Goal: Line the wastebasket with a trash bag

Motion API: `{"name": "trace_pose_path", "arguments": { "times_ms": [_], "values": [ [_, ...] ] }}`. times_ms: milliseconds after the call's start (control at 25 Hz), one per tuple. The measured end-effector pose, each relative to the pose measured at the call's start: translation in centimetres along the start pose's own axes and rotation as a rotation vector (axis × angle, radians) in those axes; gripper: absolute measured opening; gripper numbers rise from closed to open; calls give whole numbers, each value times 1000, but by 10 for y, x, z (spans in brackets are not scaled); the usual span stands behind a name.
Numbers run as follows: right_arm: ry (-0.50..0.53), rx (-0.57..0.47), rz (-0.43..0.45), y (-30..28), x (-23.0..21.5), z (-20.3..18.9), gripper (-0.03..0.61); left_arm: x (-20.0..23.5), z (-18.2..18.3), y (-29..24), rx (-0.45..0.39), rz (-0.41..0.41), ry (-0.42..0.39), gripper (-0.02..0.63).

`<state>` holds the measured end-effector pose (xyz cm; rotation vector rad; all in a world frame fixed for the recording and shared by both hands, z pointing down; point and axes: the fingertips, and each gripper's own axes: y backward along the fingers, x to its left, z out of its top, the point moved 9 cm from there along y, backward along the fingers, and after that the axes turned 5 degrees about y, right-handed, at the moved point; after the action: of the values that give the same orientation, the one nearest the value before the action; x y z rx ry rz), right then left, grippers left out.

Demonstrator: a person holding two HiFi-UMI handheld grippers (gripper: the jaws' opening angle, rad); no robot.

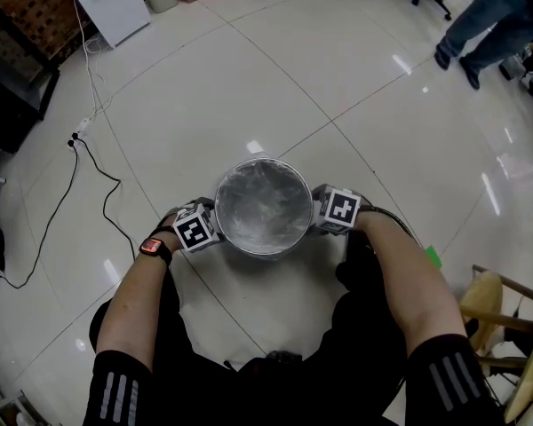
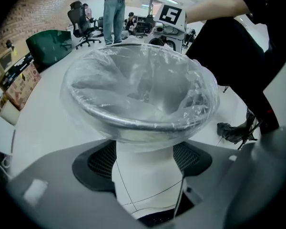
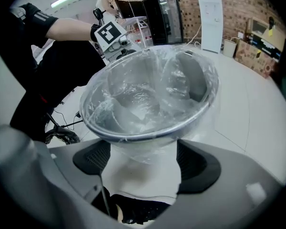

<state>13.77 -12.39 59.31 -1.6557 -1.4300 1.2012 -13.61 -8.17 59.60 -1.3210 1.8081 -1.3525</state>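
While left tongs (image 2: 144, 161) and right tongs (image 3: 145, 163) gape (pinching nothing), trash bag (image 2: 138, 80) lines wastebasket (image 2: 133, 123).

The left sleeve (image 1: 115, 396) is black and short, with three pale stripes running lengthwise. The right sleeve (image 1: 450, 373) matches it in colour and stripes. A wristwatch (image 1: 152, 247) on the left wrist has a black strap and a red-orange face. The remaining clothing (image 1: 373, 335) is black. The left gripper (image 2: 144, 162) has a grey plastic shell and black, mesh-textured pads (image 2: 96, 160). The right gripper (image 3: 144, 163) is of identical build. Each bears a white cube with black square markers: the left cube (image 1: 194, 230) and the right cube (image 1: 342, 209).
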Motion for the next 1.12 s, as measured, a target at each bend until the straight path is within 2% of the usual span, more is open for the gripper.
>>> {"name": "trace_pose_path", "arguments": {
  "times_ms": [240, 400, 560, 680, 880, 1000, 1120],
  "values": [
    [20, 32, 34, 17, 6, -1, 440, -7, -6, 12, 28, -37, -3, 367],
    [-64, -25, 66, 34, 17, -5, 440, -23, -13, 24, 53, -80, 29, 365],
    [-97, -37, 15, 50, 27, -8, 440, -42, -7, 44, 43, -110, 74, 365],
    [-126, -65, -31, 55, 33, 0, 440, -45, -6, 60, 64, -55, 82, 360],
    [-282, -139, -153, 60, 39, 24, 440, -42, -7, 70, 28, 43, 210, 341],
    [-302, -167, -236, 63, 43, 36, 440, -38, 4, 71, -10, 147, 259, 336],
    [-269, -164, -303, 56, 48, 49, 441, -35, 10, 70, 5, 226, 250, 334]
  ]
}}
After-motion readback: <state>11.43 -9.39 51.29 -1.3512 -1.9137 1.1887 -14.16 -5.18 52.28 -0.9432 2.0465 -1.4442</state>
